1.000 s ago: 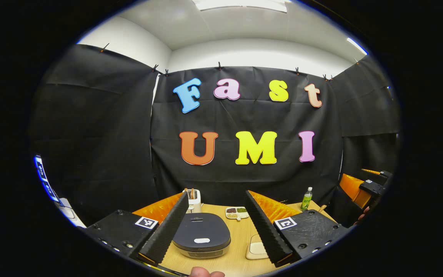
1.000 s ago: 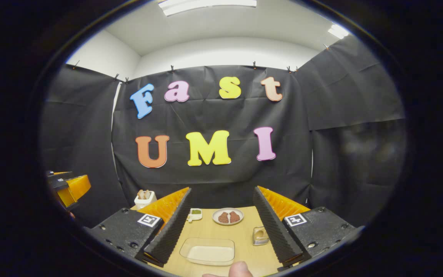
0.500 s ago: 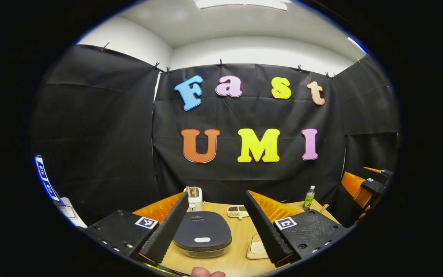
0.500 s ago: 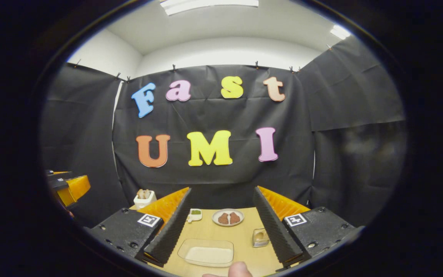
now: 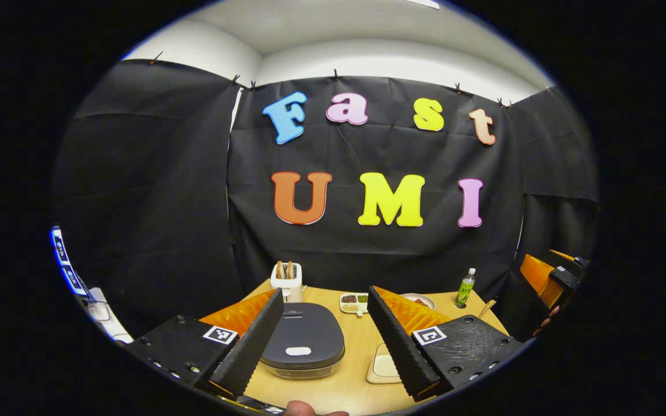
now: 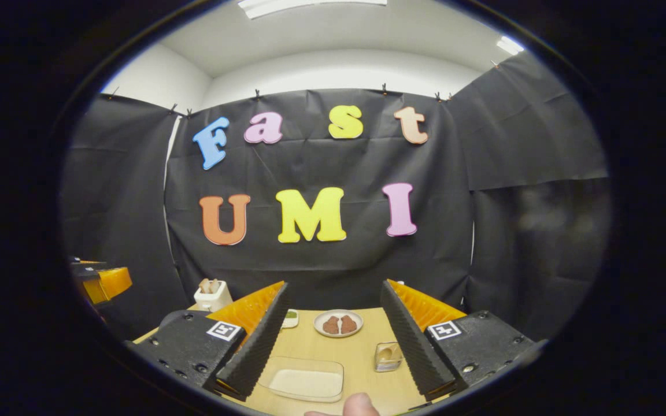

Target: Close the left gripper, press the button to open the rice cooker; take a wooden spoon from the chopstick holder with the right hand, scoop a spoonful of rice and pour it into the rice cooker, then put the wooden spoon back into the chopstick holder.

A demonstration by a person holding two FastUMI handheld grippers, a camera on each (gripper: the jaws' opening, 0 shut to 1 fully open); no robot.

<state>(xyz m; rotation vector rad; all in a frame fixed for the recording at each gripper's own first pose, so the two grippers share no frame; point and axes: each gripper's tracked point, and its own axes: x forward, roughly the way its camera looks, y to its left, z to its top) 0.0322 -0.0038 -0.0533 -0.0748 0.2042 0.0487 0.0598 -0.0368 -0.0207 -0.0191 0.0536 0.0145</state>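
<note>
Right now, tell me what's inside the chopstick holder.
Brown wooden handles stick up from the white chopstick holder. Their lower ends, hidden by its walls, can't be seen.

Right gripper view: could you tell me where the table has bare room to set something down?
Bare wood lies between the rice tray and the round plate. It is crowded right of that, at the small glass dish, and far left, by the chopstick holder.

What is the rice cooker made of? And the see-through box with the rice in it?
The rice cooker lid looks like dark, smooth plastic with a soft sheen; its lower band glints like metal, though shiny plastic is possible. The clear box looks like plastic or glass, because the wooden table shows through its rim; I cannot tell which.
</note>
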